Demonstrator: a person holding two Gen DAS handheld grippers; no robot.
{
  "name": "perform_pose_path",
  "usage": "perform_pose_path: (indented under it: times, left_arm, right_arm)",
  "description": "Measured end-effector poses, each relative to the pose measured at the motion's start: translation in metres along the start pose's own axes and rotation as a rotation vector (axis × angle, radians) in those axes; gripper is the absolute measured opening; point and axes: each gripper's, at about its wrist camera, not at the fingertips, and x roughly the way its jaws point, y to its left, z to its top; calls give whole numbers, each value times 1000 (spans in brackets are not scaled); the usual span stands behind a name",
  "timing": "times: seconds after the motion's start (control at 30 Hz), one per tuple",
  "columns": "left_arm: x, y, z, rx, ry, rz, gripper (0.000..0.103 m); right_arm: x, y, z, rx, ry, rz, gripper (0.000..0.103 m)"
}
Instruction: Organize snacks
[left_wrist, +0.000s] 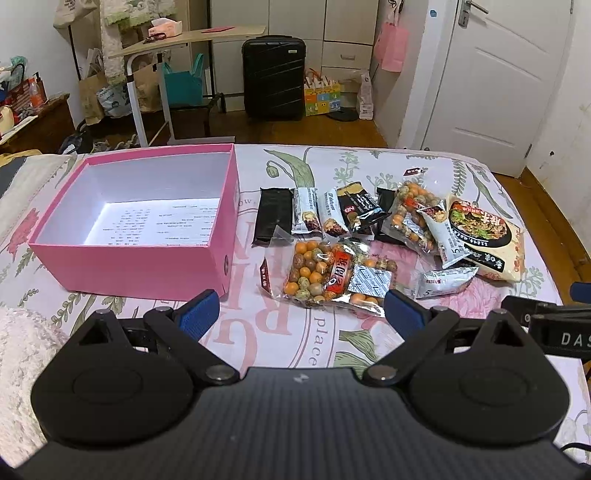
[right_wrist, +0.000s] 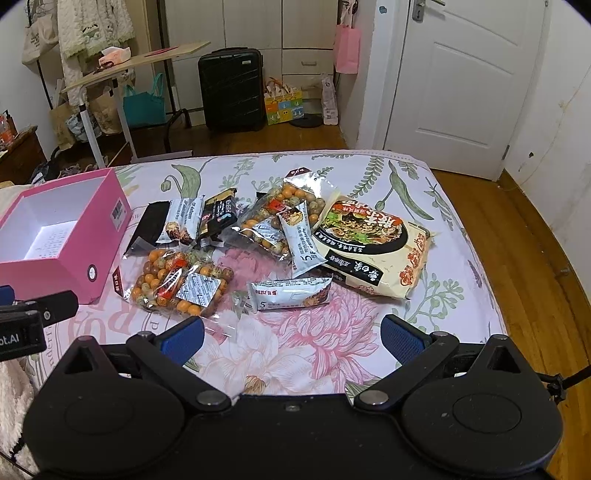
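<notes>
Snacks lie scattered on a bed with a floral sheet (right_wrist: 332, 332); nothing is in the box. Going left to right, we note a pink box (left_wrist: 140, 269), lid off, white inside with only a printed sheet on its floor. Just beside its right wall lies a black flat packet (left_wrist: 272, 216), then two white snack bars (left_wrist: 306, 212) side by side, and a black-and-gold bar (left_wrist: 364, 208) partly overlapping them. Nearer us sits a clear bag of coated nuts (left_wrist: 325, 275), apart from the box. A second nut bag (right_wrist: 273, 218) lies further right, with a white packet (right_wrist: 301, 236) resting across it. Another white packet (right_wrist: 290, 293) lies alone on the sheet nearer us. Furthest right is a large noodle pack (right_wrist: 376, 247), its left edge under the tilted white packet.

Our left tool (left_wrist: 301, 314) hangs released, jaws wide, above the sheet before the near nut bag, touching nothing. Our right tool (right_wrist: 293, 338) is likewise spread and empty, hovering near the lone white packet.
</notes>
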Motion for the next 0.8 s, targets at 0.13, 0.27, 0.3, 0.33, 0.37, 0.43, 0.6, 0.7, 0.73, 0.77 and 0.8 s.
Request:
perform_pose_path:
  times: [0.13, 0.27, 0.3, 0.33, 0.37, 0.43, 0.6, 0.7, 0.73, 0.77, 0.8]
  left_arm:
    - [1, 2, 2, -27, 9, -3, 96]
    - [5, 8, 5, -56, 30, -11, 95]
    - [5, 9, 6, -57, 33, -20, 94]
    - [4, 10, 8, -54, 33, -29, 94]
    - [3, 11, 9, -51, 29, -38, 94]
    - [1, 10, 14, -47, 17, -59, 94]
    - [13, -5, 29, 87, 6, -187, 94]
    - [36, -21, 38, 170, 68, -256, 93]
    - [46, -29, 41, 214, 73, -279, 92]
    - [53, -37, 42, 258, 70, -300, 91]
    - [61, -45, 42, 301, 68, -323, 90]
  right_arm:
    - [-1, 1, 0, -1, 0, 1, 103]
    - [-4, 1, -2, -12, -24, 27, 102]
    - [-6, 0, -2, -16, -38, 43, 100]
    - [-9, -2, -2, -14, -52, 64, 99]
    - [-12, -5, -1, -11, -66, 92, 98]
    - [-17, -12, 4, -19, -93, 145, 98]
    - [-22, -33, 23, -95, -168, 201, 92]
    - [-9, -43, 30, -158, -212, 210, 85]
    - [-3, -45, 33, -178, -223, 205, 83]
    - [6, -48, 36, -193, -224, 209, 79]
    - [15, -53, 40, -196, -214, 232, 74]
